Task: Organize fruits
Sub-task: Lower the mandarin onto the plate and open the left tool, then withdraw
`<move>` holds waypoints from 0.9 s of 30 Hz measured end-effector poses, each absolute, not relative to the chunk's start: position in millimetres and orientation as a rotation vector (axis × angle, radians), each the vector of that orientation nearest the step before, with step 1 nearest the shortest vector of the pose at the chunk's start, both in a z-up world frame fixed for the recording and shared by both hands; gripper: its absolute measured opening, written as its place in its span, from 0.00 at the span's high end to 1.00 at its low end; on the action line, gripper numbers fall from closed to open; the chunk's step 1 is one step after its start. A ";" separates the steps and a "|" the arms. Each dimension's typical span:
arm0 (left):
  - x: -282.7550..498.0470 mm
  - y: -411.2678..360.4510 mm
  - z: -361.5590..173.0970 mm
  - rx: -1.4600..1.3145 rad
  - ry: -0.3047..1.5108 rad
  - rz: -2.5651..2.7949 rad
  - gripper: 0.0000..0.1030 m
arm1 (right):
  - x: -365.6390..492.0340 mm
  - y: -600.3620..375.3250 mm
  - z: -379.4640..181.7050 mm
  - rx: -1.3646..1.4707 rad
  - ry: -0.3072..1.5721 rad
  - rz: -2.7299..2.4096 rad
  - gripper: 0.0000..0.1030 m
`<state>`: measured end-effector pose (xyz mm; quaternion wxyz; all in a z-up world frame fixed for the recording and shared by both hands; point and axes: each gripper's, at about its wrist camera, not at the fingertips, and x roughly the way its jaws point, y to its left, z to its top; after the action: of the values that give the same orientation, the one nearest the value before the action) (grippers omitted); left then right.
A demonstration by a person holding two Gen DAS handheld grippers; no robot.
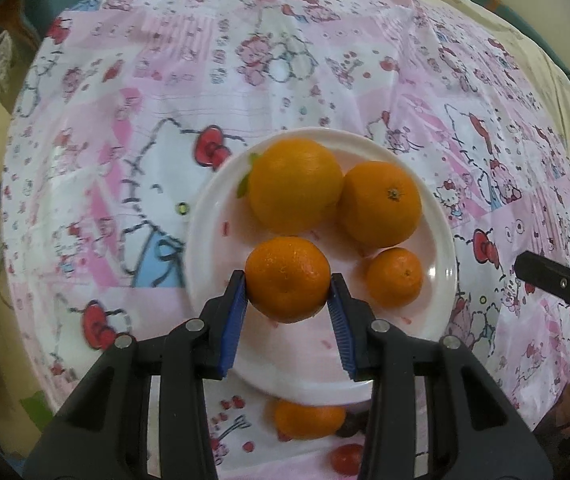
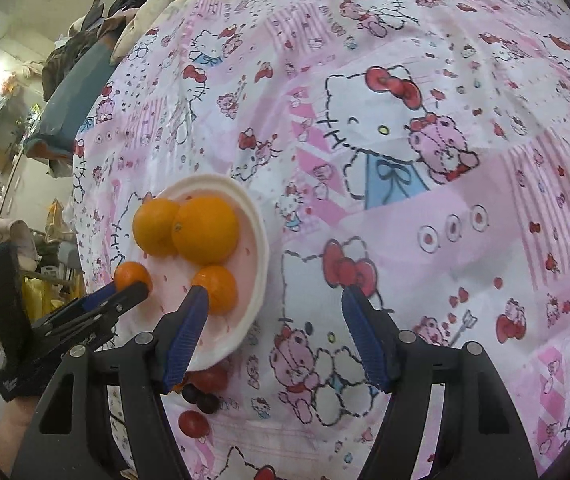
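A white plate (image 1: 441, 240) lies on the Hello Kitty cloth and carries two big oranges (image 1: 295, 184) (image 1: 381, 204) and a small tangerine (image 1: 395, 277). My left gripper (image 1: 288, 284) is shut on a tangerine (image 1: 287, 278) just above the plate's near part. It also shows in the right wrist view (image 2: 131, 282), with the held tangerine (image 2: 133, 276) over the plate (image 2: 259, 240). My right gripper (image 2: 275, 304) is open and empty, hovering over the cloth right of the plate. Another tangerine (image 1: 309, 418) lies on the cloth by the plate's near rim.
A red cherry tomato (image 1: 345, 458) and dark grapes (image 2: 203, 398) lie on the cloth near the plate's near rim, with more red fruit (image 2: 193, 422). The patterned cloth (image 2: 405, 160) spreads wide to the right. Room clutter stands beyond the left edge (image 2: 5, 160).
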<state>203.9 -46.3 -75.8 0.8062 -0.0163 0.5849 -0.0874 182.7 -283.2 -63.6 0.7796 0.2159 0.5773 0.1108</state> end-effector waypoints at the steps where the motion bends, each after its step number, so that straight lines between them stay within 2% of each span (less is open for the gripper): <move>1: 205.1 -49.8 -79.1 -0.037 1.260 -0.201 0.65 | 181.2 -284.2 -64.0 0.465 1.250 0.236 0.30; 20: 215.3 -66.8 -101.8 -0.058 1.306 -0.247 0.61 | 178.9 -287.6 -64.7 0.448 1.257 0.214 0.30; 22: 215.1 -66.0 -101.7 -0.044 1.307 -0.217 0.29 | 179.0 -286.7 -63.6 0.443 1.256 0.216 0.30; 23: 214.3 -64.4 -100.4 -0.048 1.297 -0.205 0.22 | 178.6 -286.1 -62.7 0.438 1.253 0.217 0.30; 24: 213.8 -62.7 -99.0 -0.068 1.289 -0.215 0.17 | 178.2 -285.7 -61.7 0.435 1.250 0.217 0.30; 27: 213.3 -64.0 -98.7 -0.069 1.308 -0.224 0.17 | 177.0 -284.1 -59.1 0.430 1.246 0.222 0.30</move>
<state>213.3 -64.0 -98.7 0.7873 -0.0322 0.6069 -0.1041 177.0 -284.1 -59.1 0.7849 0.1994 0.5776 0.1029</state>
